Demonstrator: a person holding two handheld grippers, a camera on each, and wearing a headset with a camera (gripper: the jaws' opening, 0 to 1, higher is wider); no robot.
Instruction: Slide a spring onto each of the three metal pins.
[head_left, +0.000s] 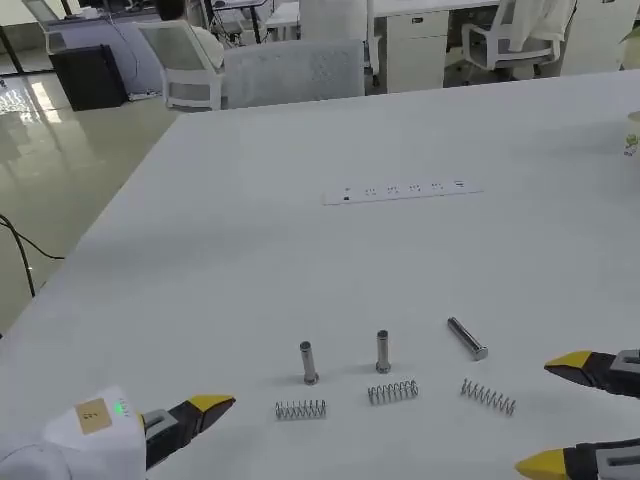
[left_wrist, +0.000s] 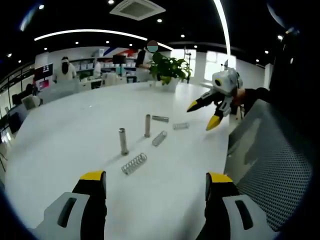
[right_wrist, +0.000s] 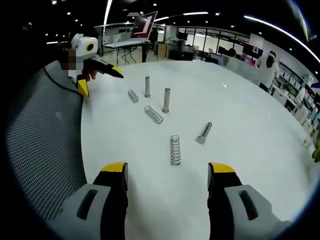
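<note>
- Evidently the task is at its very start; none of the three springs sits on a pin, so all three slides are left to do.
- The left pin (head_left: 307, 362) and the middle pin (head_left: 382, 352) stand upright on the white table (head_left: 250, 260); the right pin (head_left: 466, 338) lies on its side at a slant, and probably needs standing up or holding before a spring can go on.
- The left spring (head_left: 300, 409), the middle spring (head_left: 392, 392) and the right spring (head_left: 488, 397) lie flat in a row, each near its pin on the person's side and apart from it.
- The pins are smooth, bright metal cylinders, the lying one showing a wider head at one end; the springs are thin silvery wire coils, open-wound, likely to roll or squash under a hard pinch; the tabletop is matt and plain.
- The left gripper (left_wrist: 155, 176) hovers near the table's edge with its yellow-tipped jaws spread wide, nothing between them; the right gripper (right_wrist: 167, 168) is likewise released and empty, its jaws facing the right spring.
</note>
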